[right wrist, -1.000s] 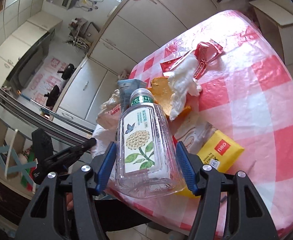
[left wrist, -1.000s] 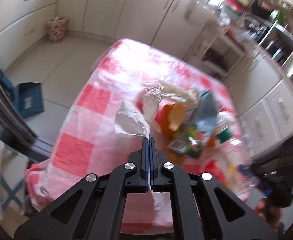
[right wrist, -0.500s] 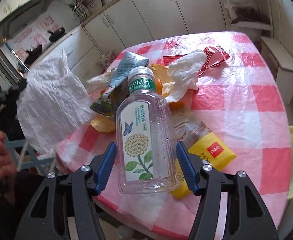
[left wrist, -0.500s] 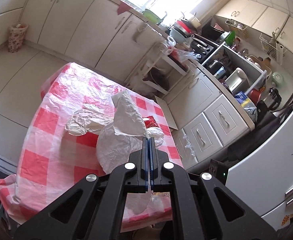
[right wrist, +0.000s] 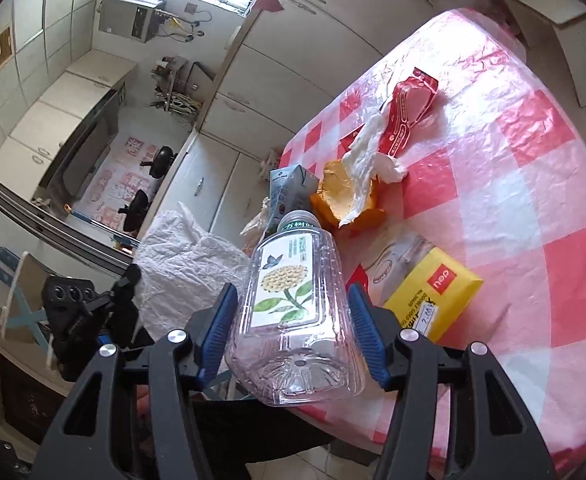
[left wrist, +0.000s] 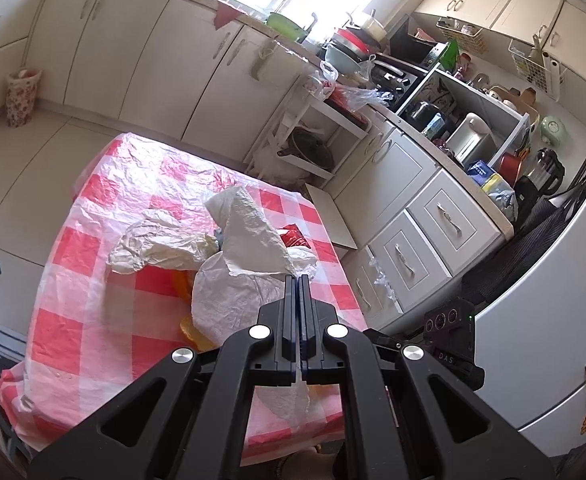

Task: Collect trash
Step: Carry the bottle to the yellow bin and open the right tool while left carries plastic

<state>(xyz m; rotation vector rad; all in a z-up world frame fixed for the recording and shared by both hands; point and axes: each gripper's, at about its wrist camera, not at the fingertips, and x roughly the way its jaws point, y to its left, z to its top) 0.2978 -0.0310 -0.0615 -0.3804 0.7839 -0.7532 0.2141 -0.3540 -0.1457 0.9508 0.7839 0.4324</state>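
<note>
My left gripper [left wrist: 298, 280] is shut on a white plastic bag [left wrist: 245, 268] and holds it up over the near edge of the red-checked table [left wrist: 93, 320]. The bag also shows in the right wrist view [right wrist: 185, 264], with the left gripper [right wrist: 129, 280] at its lower left. My right gripper [right wrist: 293, 308] is shut on a clear empty plastic bottle [right wrist: 293, 304] with a flower label, held beside the bag. On the table lie a yellow box [right wrist: 433, 300], orange peel [right wrist: 341, 200], a white tissue [right wrist: 369, 152], a red wrapper [right wrist: 409, 104] and a blue carton [right wrist: 289, 192].
A crumpled cream bag [left wrist: 161, 244] lies on the table behind the white bag. White cabinets [left wrist: 405, 216] and a fridge [left wrist: 541, 344] stand to the right of the table. A flowered bin [left wrist: 21, 96] stands on the floor by the far cabinets.
The left gripper has lifted and swung the white bag up, so the bag hangs open in front of it. The right gripper with the bottle has moved closer to the bag.
</note>
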